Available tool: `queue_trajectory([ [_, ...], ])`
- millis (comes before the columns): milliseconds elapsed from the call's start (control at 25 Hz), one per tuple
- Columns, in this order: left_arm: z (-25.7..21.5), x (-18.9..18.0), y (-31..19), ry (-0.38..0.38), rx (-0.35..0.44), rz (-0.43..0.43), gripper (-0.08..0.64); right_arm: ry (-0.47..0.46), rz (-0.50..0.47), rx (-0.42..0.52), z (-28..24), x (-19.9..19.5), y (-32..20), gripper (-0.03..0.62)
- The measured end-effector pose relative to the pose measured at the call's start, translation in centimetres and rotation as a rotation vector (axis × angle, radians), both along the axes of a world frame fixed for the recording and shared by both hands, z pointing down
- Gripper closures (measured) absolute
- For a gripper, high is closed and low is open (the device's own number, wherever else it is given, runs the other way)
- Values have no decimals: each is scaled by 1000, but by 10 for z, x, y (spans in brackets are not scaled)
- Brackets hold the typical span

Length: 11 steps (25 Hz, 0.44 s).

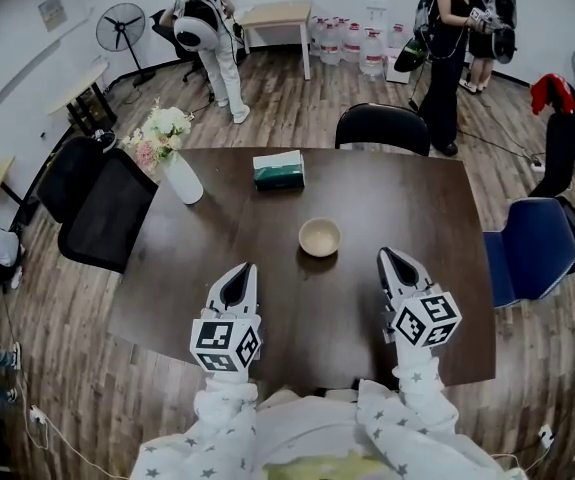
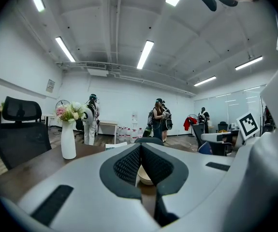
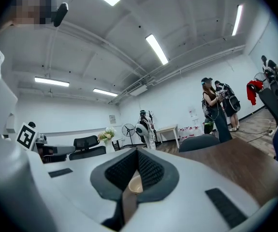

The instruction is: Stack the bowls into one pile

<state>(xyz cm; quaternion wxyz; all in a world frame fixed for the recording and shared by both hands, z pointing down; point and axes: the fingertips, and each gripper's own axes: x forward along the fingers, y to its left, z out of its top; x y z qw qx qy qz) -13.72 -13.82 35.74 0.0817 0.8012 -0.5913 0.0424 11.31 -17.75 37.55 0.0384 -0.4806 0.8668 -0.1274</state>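
Note:
A pale beige bowl (image 1: pixel 319 237) stands alone near the middle of the dark brown table (image 1: pixel 167 298); from above I cannot tell whether it is one bowl or a nested pile. My left gripper (image 1: pixel 244 269) hovers over the table's near side, left of and short of the bowl, its jaws together and empty. My right gripper (image 1: pixel 387 257) hovers to the bowl's right, also shut with nothing in it. In the left gripper view the bowl (image 2: pixel 144 177) shows low between the closed pads, and the right gripper view frames the bowl (image 3: pixel 135 184) the same way.
A green tissue box (image 1: pixel 278 169) lies at the table's far side, and a white vase of flowers (image 1: pixel 179 173) stands at its far left corner. Black chairs (image 1: pixel 382 126) and a blue chair (image 1: pixel 532 248) ring the table. People stand at the back of the room.

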Motion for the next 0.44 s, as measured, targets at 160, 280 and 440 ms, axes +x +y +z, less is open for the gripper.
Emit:
queue_trajectory([
  [160, 1, -5, -1, -2, 9, -12, 535, 13, 7, 14, 1, 0, -1, 571],
  [280, 1, -7, -1, -11, 10, -13, 534, 11, 14, 17, 1, -1, -1, 571],
  [440, 1, -14, -1, -15, 8, -18, 534, 4, 13, 16, 0, -5, -2, 571],
])
